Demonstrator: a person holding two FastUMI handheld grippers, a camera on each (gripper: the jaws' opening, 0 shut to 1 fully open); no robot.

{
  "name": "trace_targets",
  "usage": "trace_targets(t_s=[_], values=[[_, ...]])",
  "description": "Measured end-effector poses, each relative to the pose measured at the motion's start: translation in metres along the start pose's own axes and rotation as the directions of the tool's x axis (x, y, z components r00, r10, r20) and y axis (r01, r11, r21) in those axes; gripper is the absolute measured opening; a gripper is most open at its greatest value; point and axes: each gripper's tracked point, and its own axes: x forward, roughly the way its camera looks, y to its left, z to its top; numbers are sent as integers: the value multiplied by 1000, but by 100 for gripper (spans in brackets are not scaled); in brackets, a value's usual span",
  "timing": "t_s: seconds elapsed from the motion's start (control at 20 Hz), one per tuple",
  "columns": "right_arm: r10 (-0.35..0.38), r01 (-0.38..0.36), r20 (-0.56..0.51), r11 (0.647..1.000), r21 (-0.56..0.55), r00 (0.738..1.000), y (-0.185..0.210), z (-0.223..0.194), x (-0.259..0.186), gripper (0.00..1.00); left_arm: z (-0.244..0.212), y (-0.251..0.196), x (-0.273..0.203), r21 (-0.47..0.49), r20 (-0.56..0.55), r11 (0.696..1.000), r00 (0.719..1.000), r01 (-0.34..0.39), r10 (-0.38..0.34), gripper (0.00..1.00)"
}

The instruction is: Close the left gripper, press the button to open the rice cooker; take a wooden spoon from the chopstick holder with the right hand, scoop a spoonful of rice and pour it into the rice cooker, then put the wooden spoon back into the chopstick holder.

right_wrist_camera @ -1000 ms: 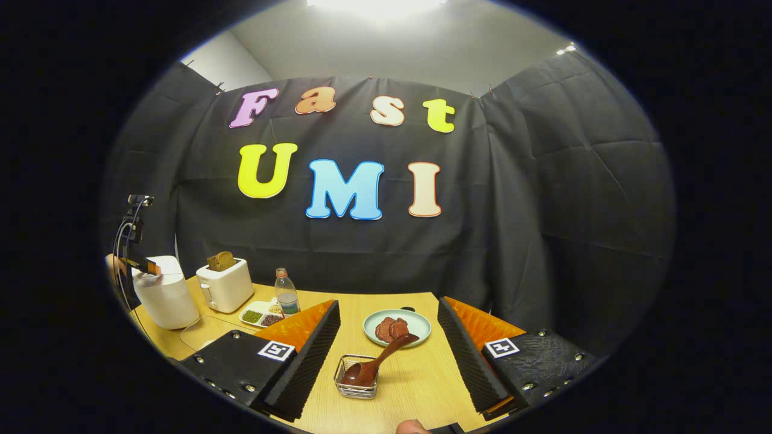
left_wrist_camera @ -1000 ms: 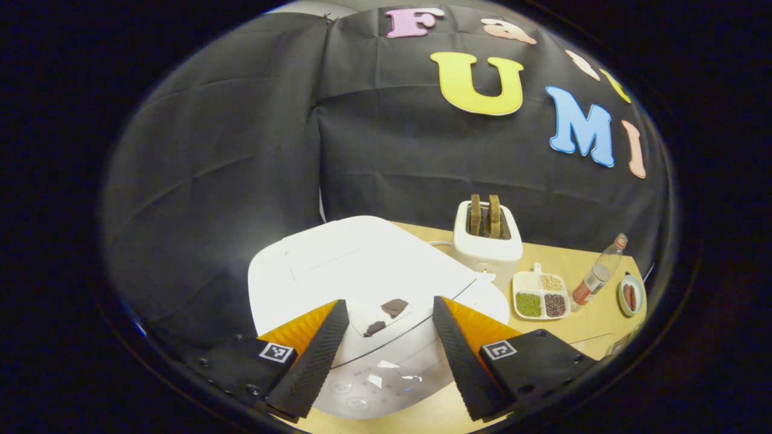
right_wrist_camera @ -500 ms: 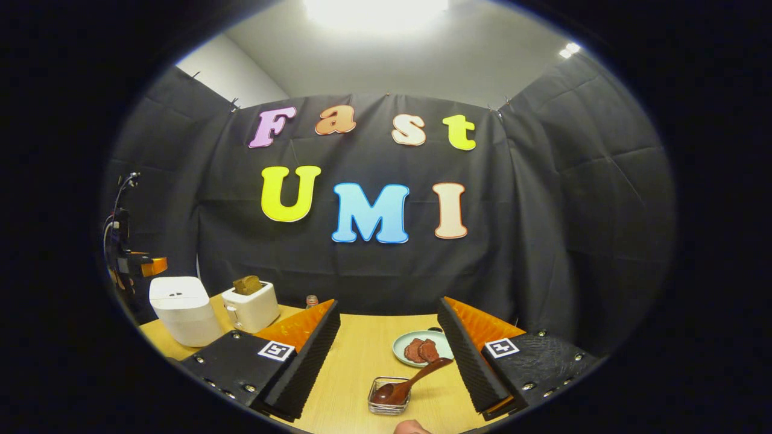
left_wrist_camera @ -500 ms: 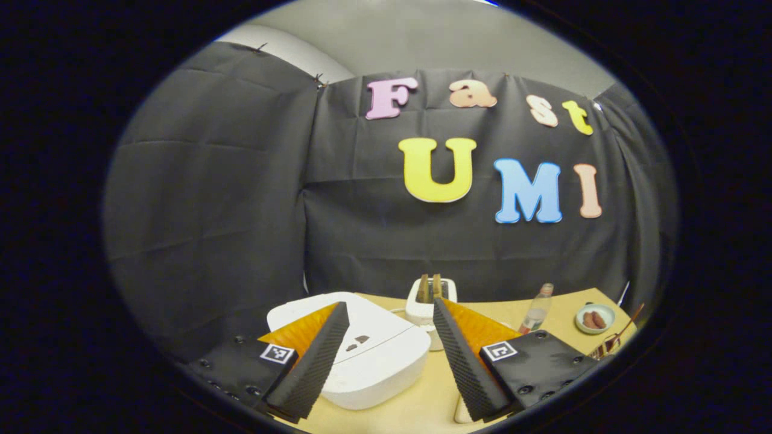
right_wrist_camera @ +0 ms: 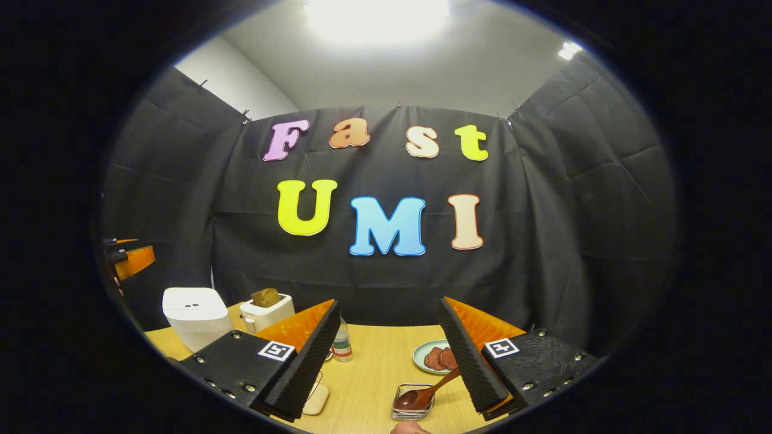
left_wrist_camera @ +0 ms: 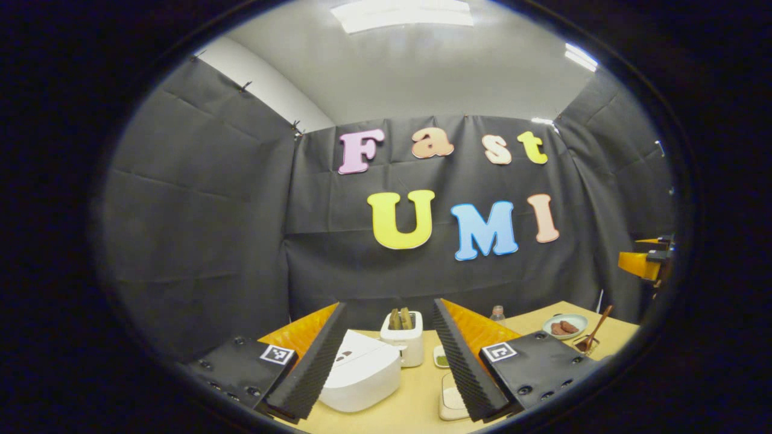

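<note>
left gripper (left_wrist_camera: pixel 389 355): fingers apart, holding nothing
cooker (left_wrist_camera: pixel 362 374): lid down, low between the left fingers, a bit left
right gripper (right_wrist_camera: pixel 389 355): fingers apart, holding nothing
spoon (right_wrist_camera: pixel 425 395): in holder (right_wrist_camera: pixel 412 405), handle leaning up toward the right finger
</note>
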Motion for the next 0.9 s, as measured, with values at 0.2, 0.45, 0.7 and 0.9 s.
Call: trace_targets(t_s=[0.2,0.45,0.7,0.9], values=[[-7,7,31,1000,9,999,8,0,-2,99,5,0,-23,-25,9,999,999,-45,45,96],[13,-13,26,1000,0,1000,19,-1,-4,99,-3,9,-24,-6,-15,996,996,-85,85,97],[26,-26,43,1000,2,999,28,5,0,99,-11,7,-25,4,-30,996,995,-92,92,96],[39,-38,44,999,-21,998,37,7,0,99,-9,3,-23,11,-28,997,996,-82,83,95]])
